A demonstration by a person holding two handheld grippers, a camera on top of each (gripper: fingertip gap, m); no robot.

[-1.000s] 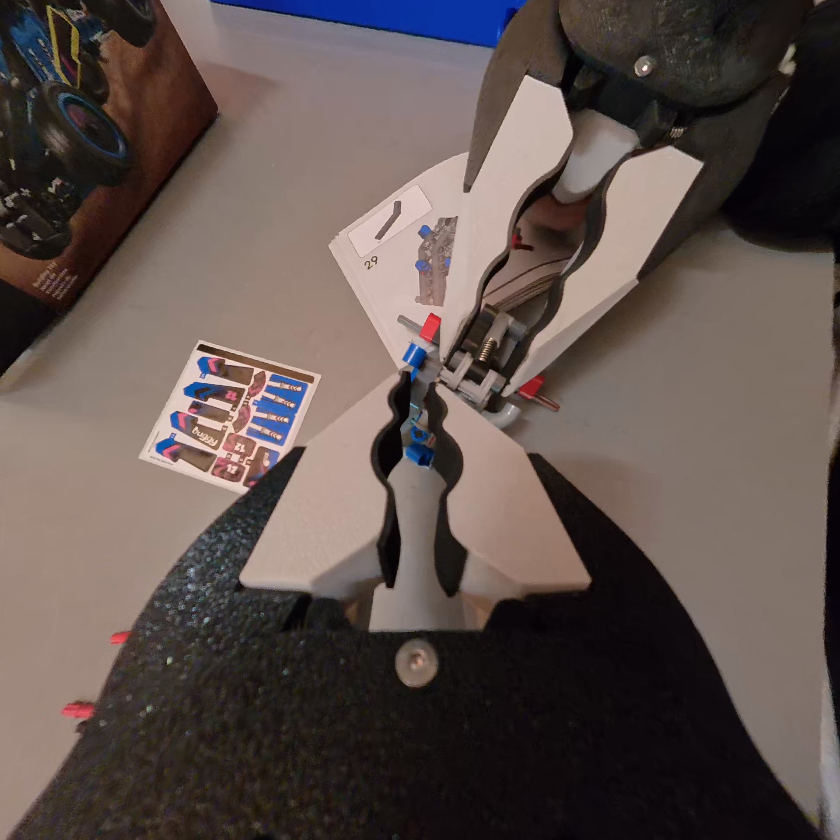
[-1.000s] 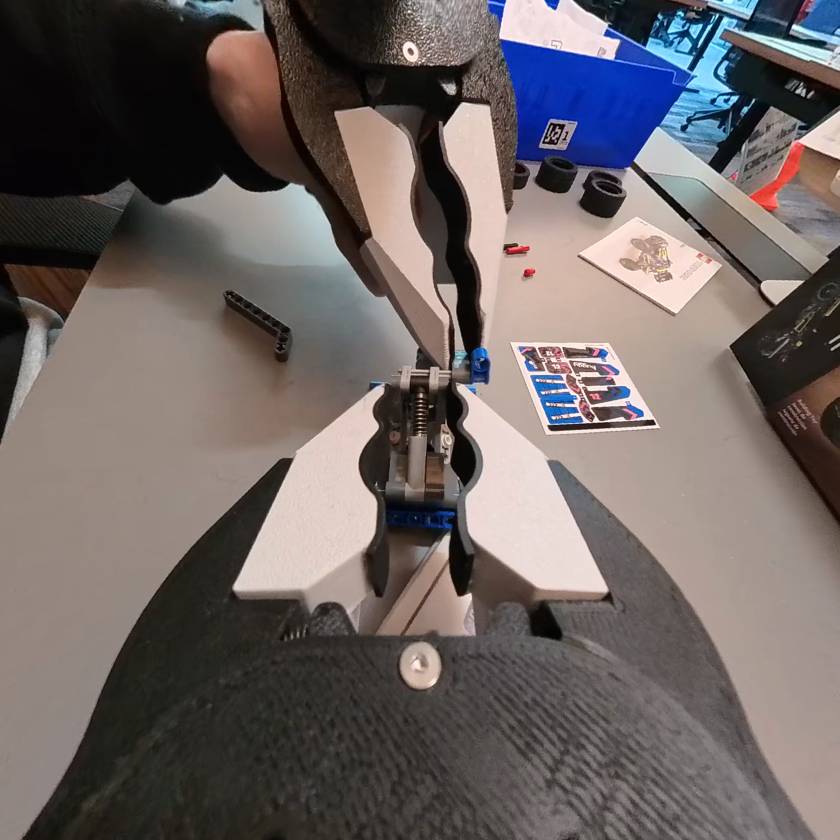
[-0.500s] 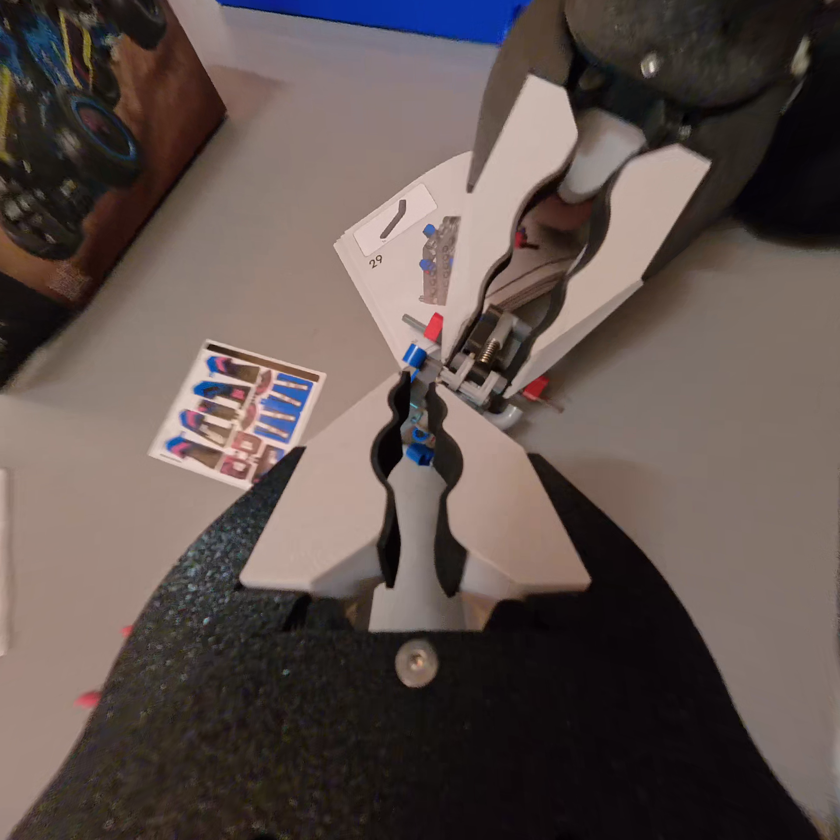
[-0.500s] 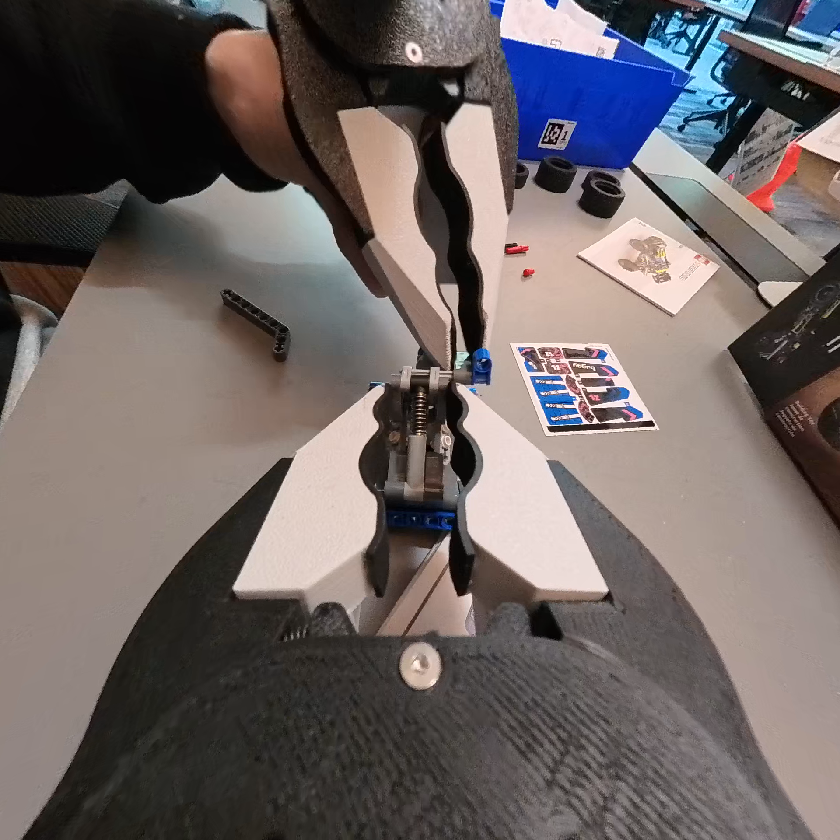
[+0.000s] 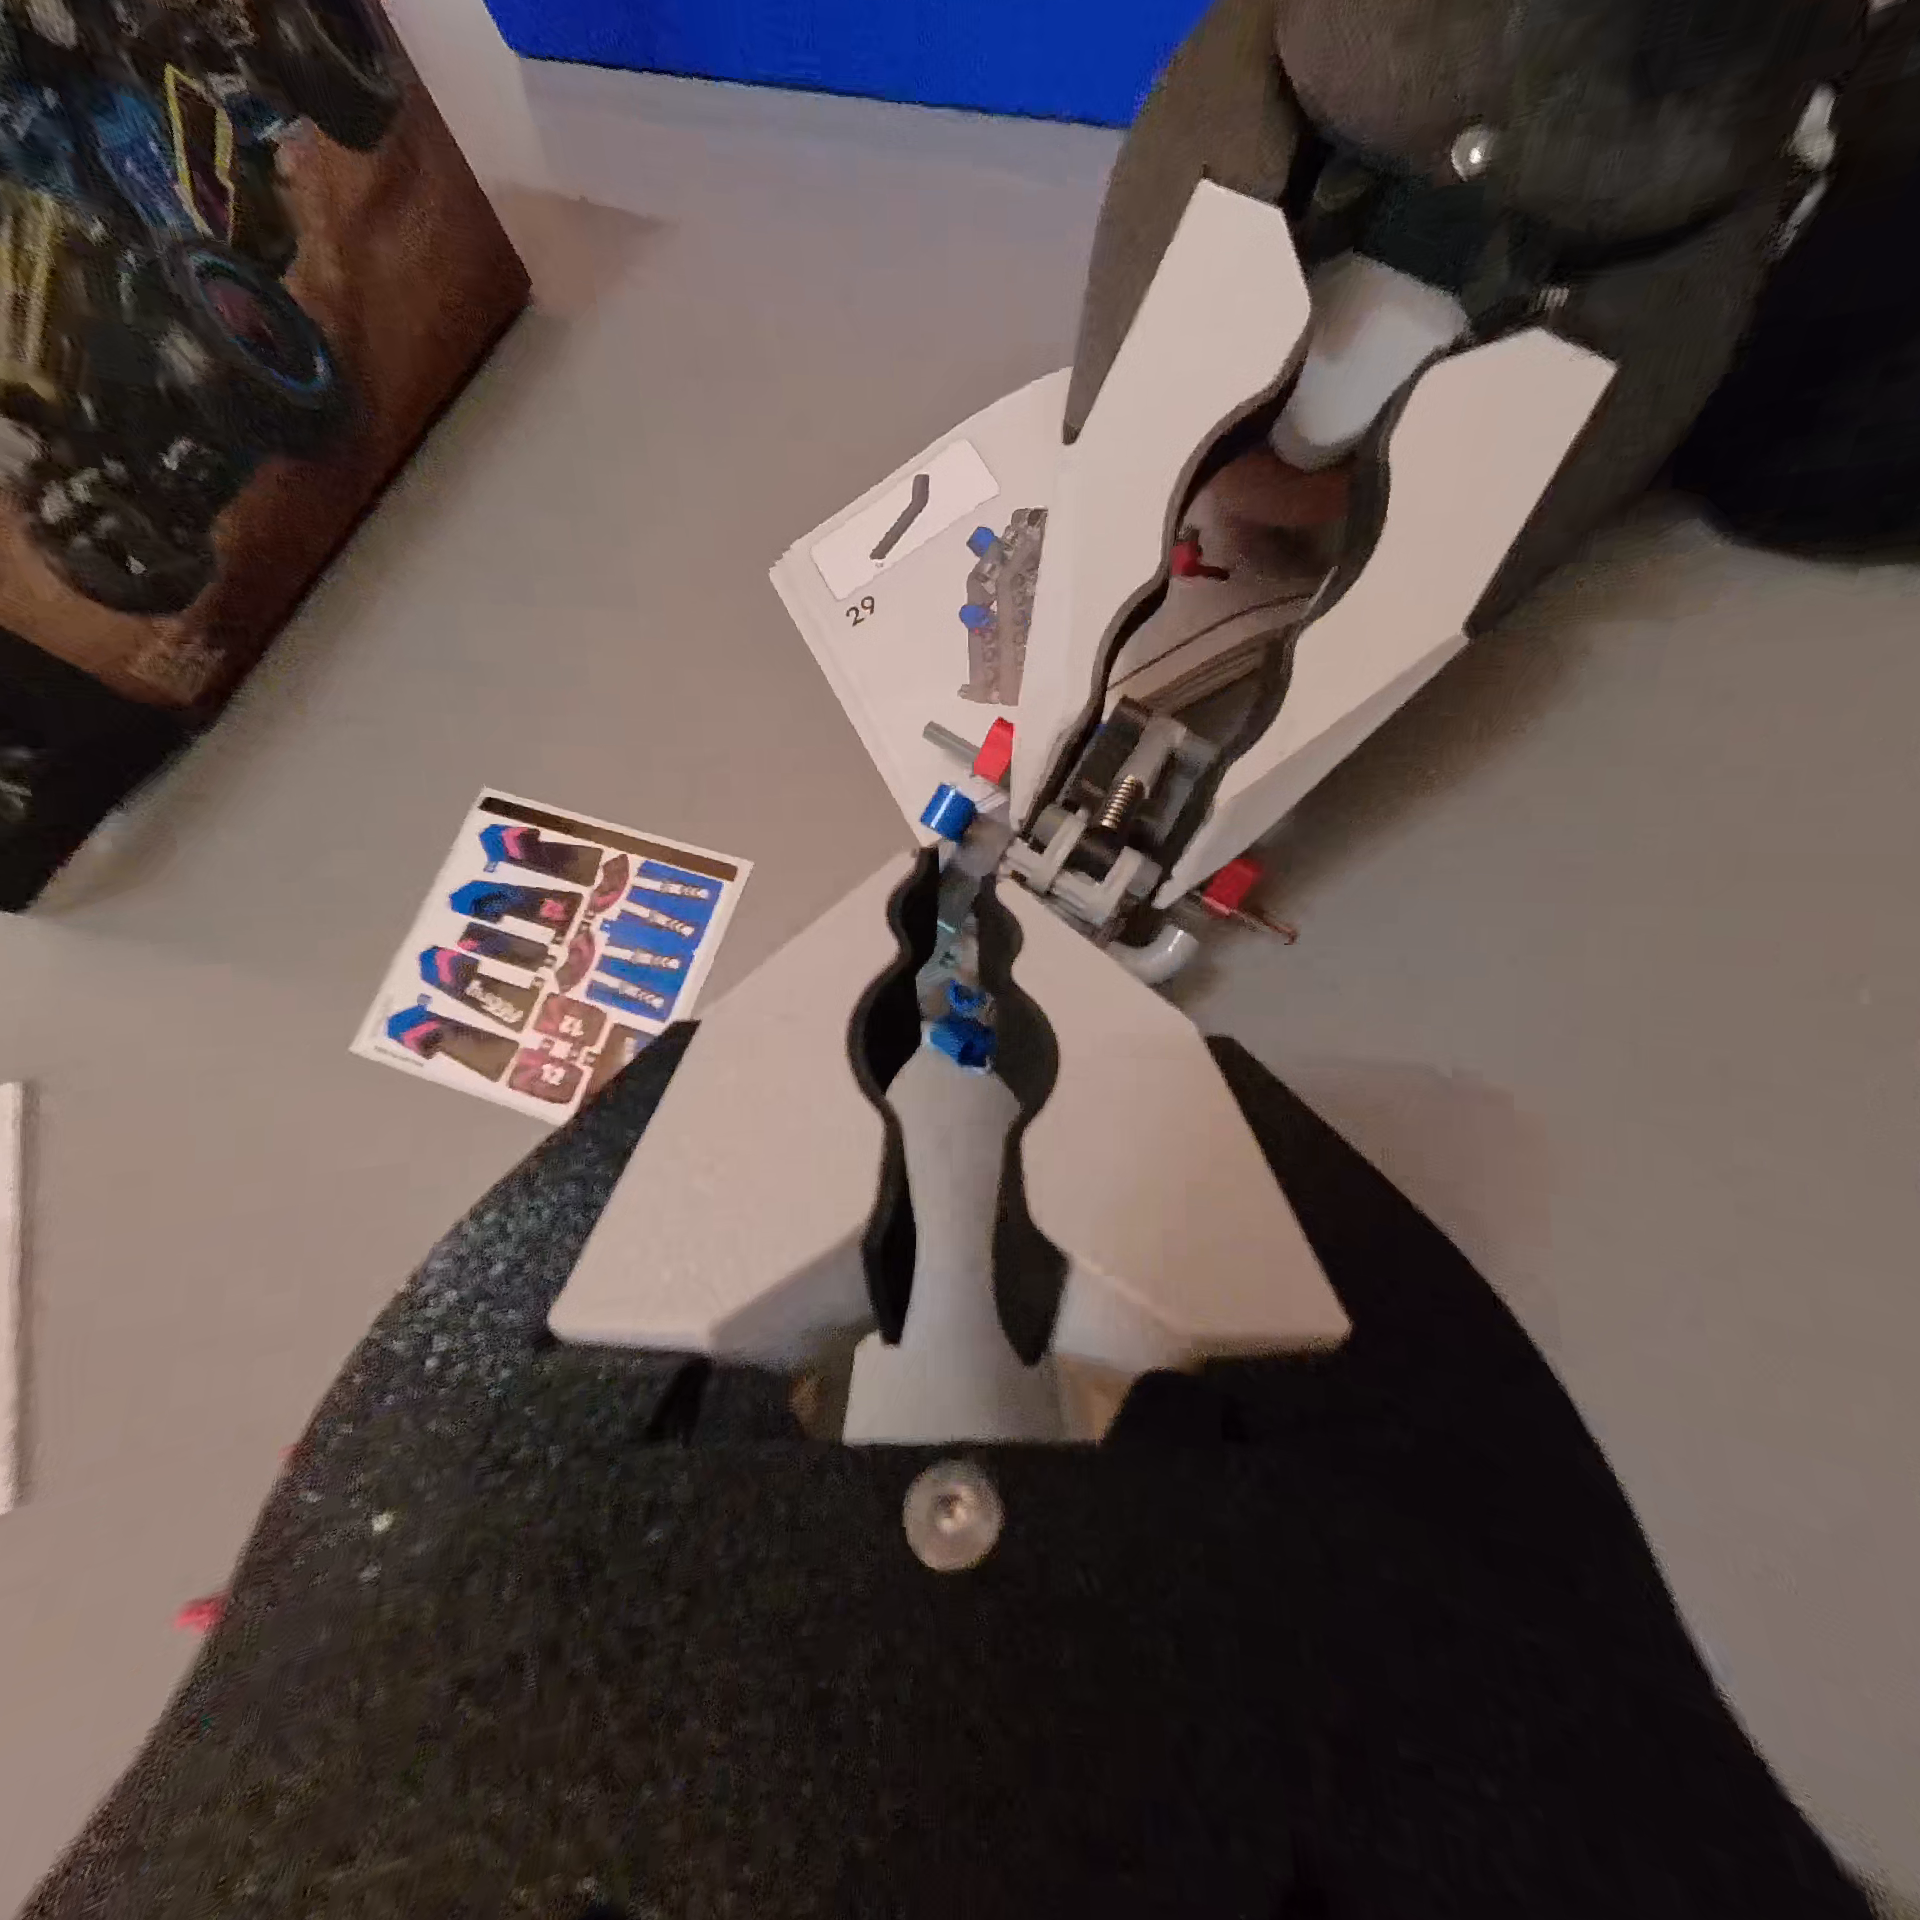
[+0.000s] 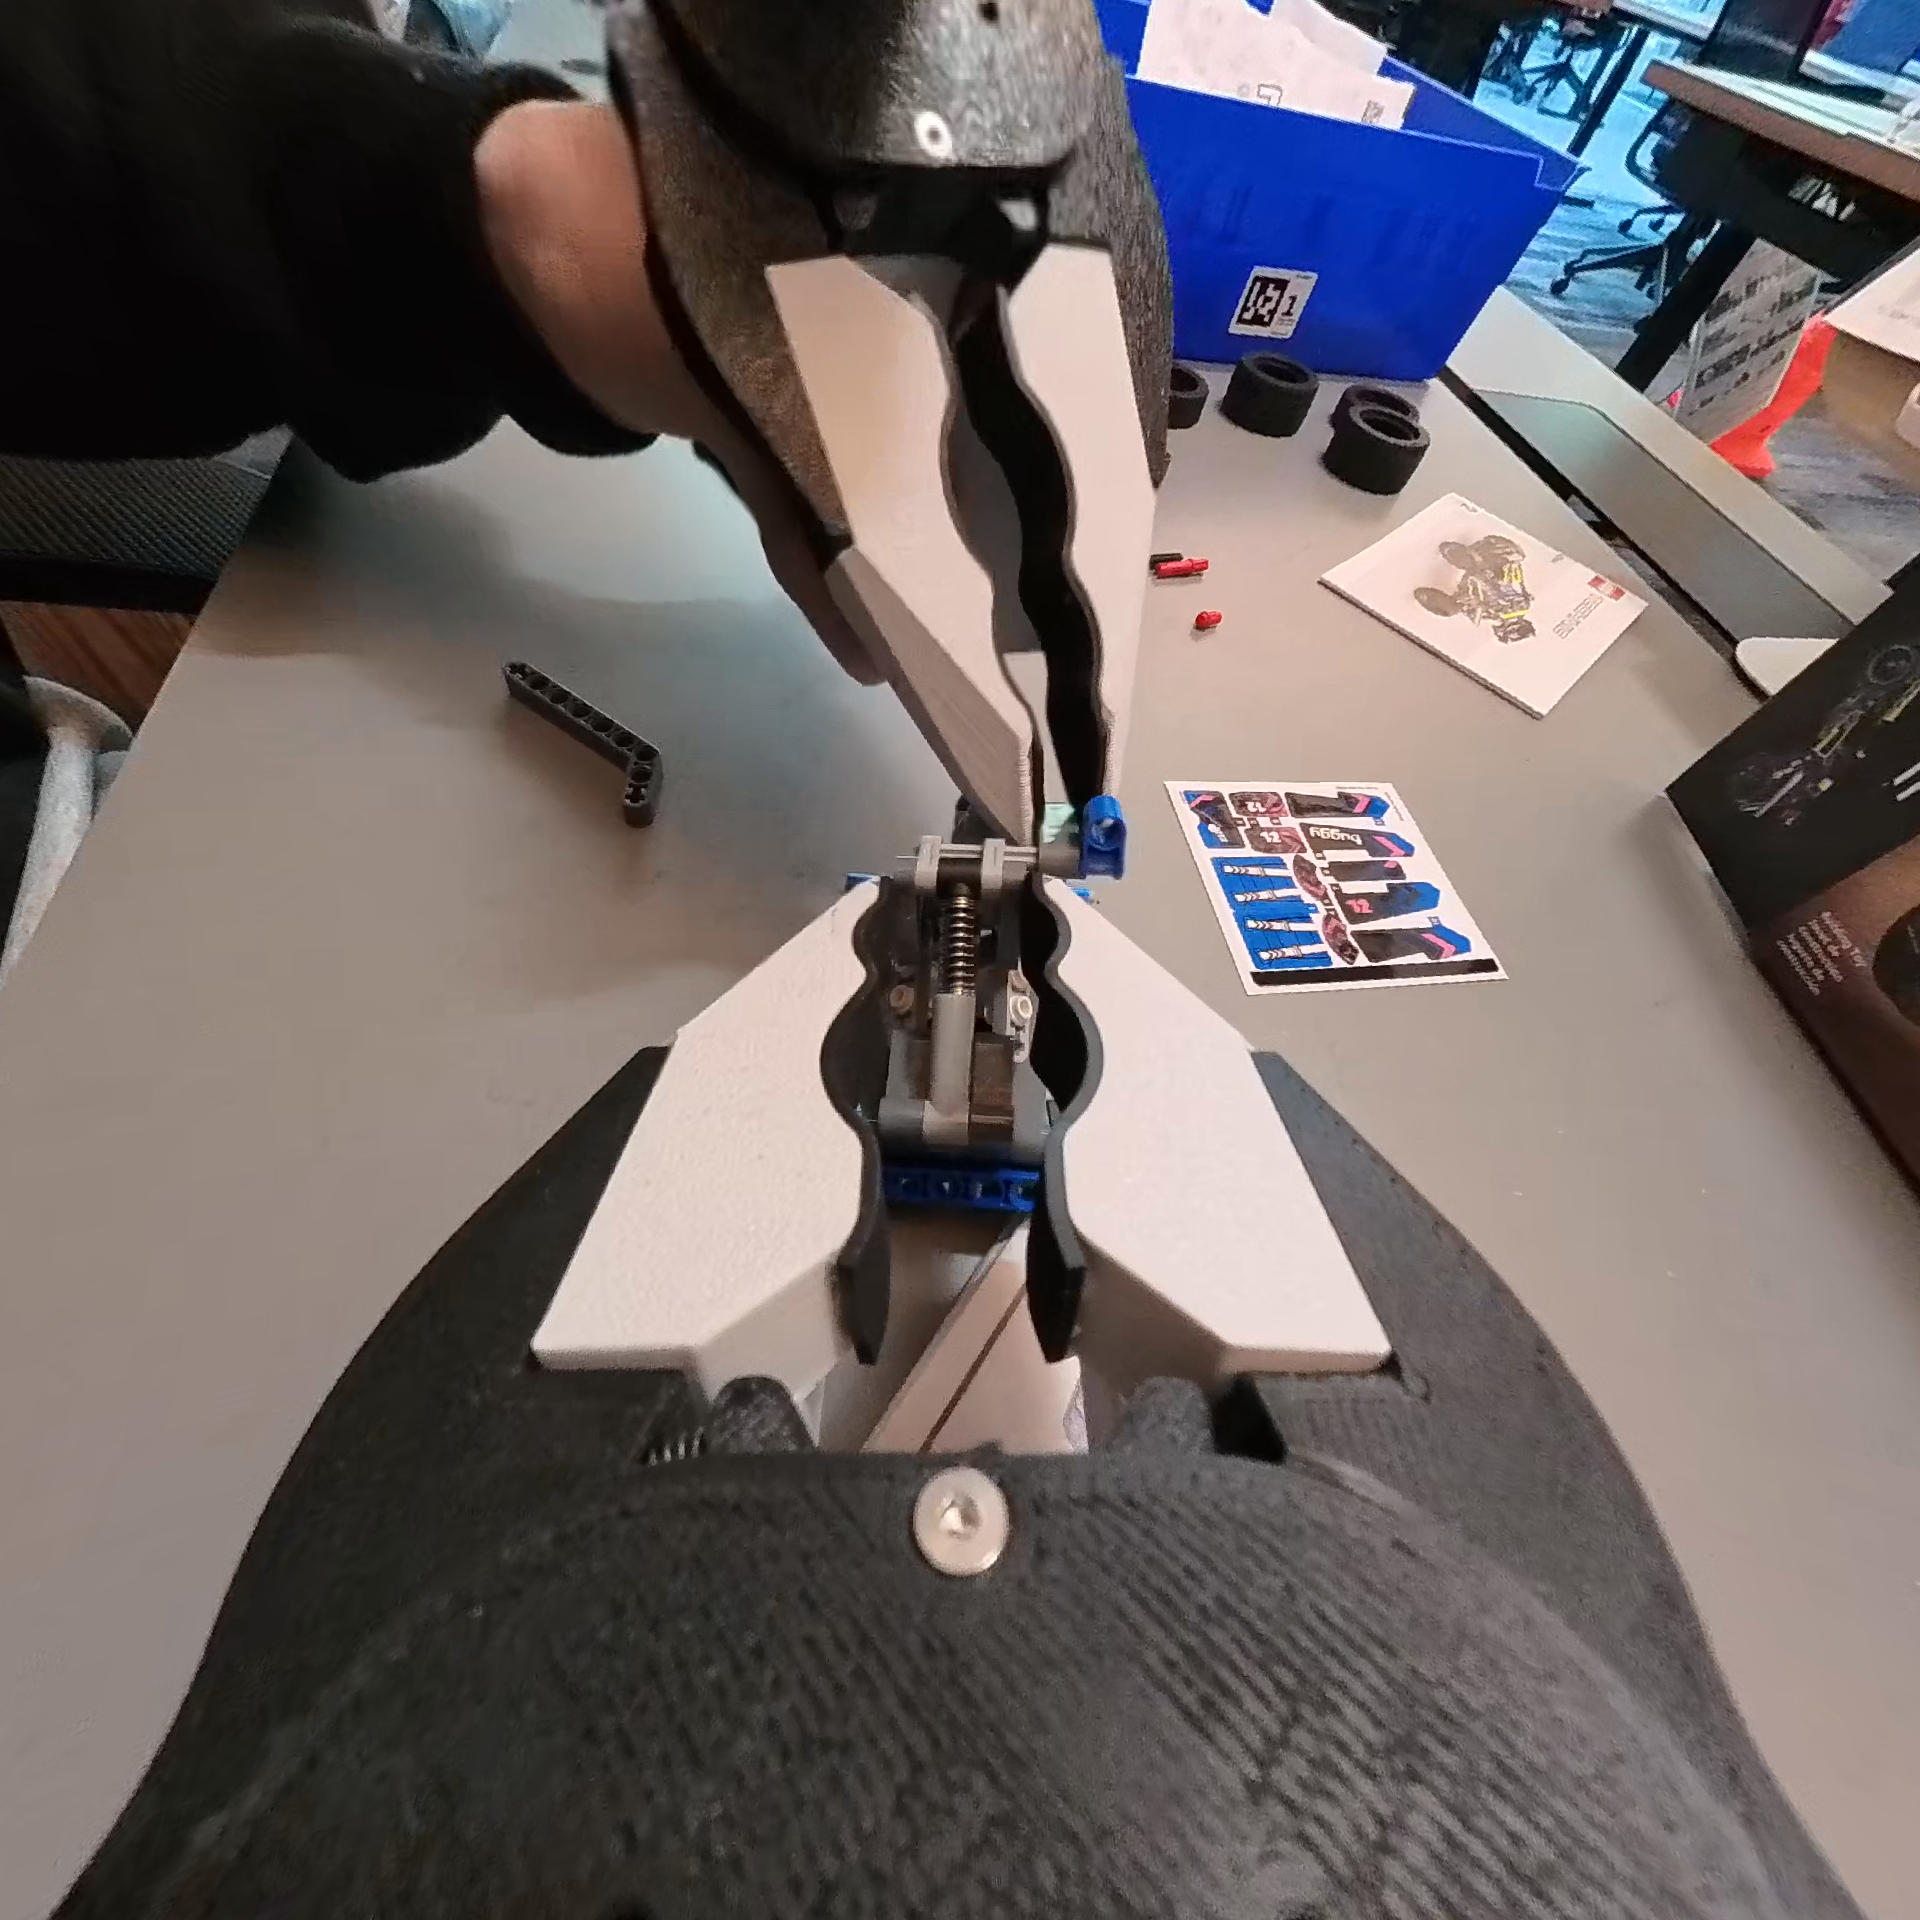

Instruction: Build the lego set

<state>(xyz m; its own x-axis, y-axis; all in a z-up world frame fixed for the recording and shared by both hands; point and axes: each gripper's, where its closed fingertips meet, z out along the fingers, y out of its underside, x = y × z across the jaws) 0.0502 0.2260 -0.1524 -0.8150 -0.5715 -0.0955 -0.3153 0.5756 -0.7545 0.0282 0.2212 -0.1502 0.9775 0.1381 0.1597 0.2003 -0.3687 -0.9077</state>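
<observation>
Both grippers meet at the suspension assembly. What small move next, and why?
Probably ease the left gripper a touch further toward the assembly, seating its small part beside the blue connector. The right gripper is shut on the assembly, steadying it.

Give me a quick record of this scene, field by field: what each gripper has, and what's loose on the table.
right gripper: shut on the grey lego assembly with a spring
left gripper: jaws closed at the assembly's top bar, next to a blue connector; what they pinch is hidden
sticker sheet: flat, right of the assembly
black angled beam: loose, to the left
tyres: by the blue bin
booklet: far right
</observation>
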